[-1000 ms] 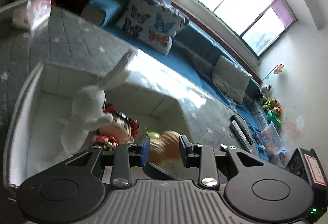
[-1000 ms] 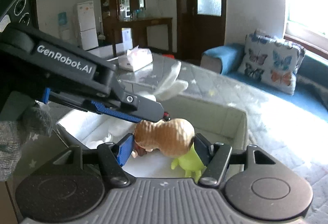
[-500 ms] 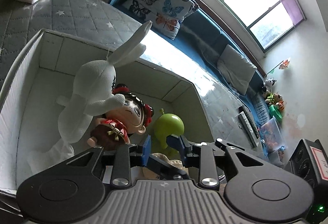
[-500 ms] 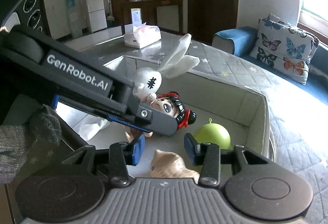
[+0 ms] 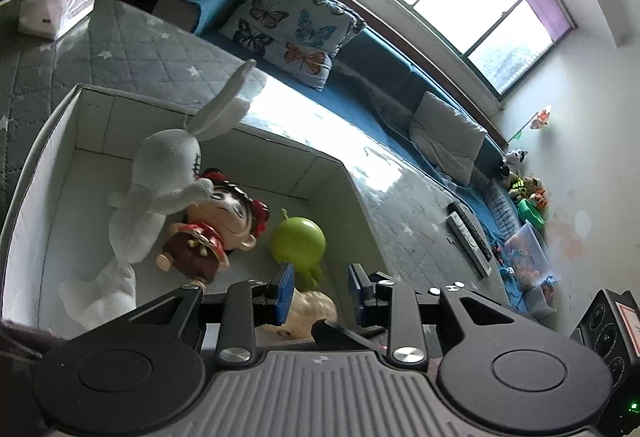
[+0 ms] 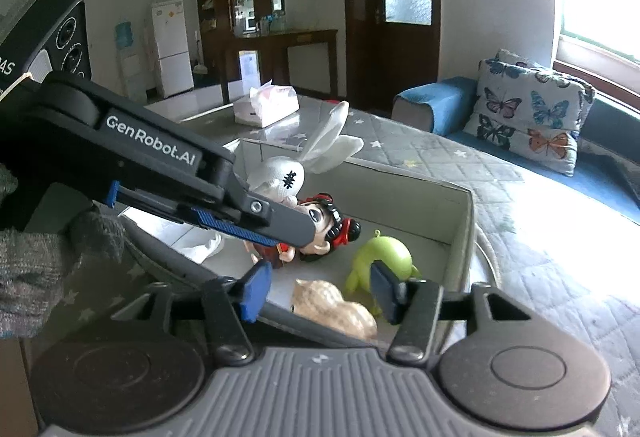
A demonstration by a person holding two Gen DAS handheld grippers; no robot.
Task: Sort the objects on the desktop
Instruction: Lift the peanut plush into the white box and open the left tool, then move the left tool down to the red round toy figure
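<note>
A white storage box [image 5: 48, 157] [image 6: 460, 237] on the quilted table holds a white rabbit plush [image 5: 160, 173] [image 6: 280, 177], a doll with red hair ornaments [image 5: 216, 221] [image 6: 328, 229], a green alien toy [image 5: 300, 237] [image 6: 384, 257] and a tan peanut toy [image 5: 312, 309] [image 6: 336, 309]. My left gripper [image 5: 320, 289] is open and empty above the box's near edge. My right gripper [image 6: 320, 289] is open and empty just above the peanut. The left gripper's arm [image 6: 160, 165] crosses the right wrist view.
A tissue box [image 5: 56, 13] [image 6: 268, 105] sits on the far side of the table. A blue sofa with a butterfly cushion [image 5: 292, 29] [image 6: 528, 113] runs along the window. Remote controls [image 5: 468, 237] lie on the table's right part.
My right gripper opened and let go of the peanut toy, which now lies in the box by the green alien. Both grippers pulled back slightly from the box.
</note>
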